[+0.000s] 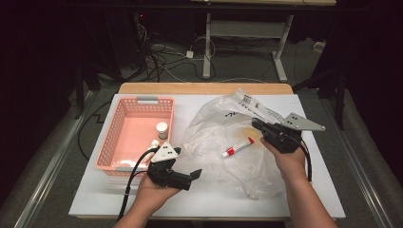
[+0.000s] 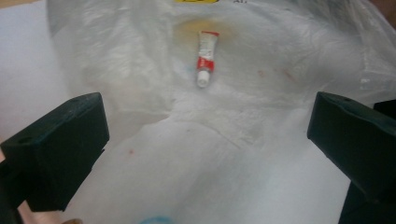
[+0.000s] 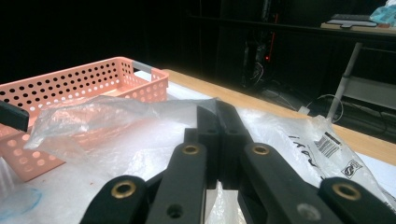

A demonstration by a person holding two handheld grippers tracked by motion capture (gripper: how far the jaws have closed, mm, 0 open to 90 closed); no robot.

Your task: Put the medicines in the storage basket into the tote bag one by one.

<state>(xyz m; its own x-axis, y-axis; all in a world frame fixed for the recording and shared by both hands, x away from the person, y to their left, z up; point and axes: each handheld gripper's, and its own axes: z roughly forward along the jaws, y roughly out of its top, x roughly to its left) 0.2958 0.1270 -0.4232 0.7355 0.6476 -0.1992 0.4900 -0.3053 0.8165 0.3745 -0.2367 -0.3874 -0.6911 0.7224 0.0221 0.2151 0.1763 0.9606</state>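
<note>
A crumpled clear plastic bag (image 1: pixel 223 126) lies on the white table top. Inside it is a red and white tube (image 1: pixel 238 147), its white cap pointing to the lower left. My right gripper (image 1: pixel 255 125) is shut on the bag's upper film near its right side; in the right gripper view the film rises to the closed jaw tips (image 3: pixel 217 108). My left gripper (image 1: pixel 188 165) hovers at the bag's near left with its jaws wide apart and nothing between them. In the left gripper view the tube (image 2: pixel 207 57) lies straight ahead, beyond the open gripper (image 2: pixel 208 114).
A pink perforated basket (image 1: pixel 124 110) stands at the left of the table with a small white bottle (image 1: pixel 162 129) in it. The basket's wall (image 3: pixel 70 86) also rises beyond the bag. Cables and table legs fill the dark floor behind.
</note>
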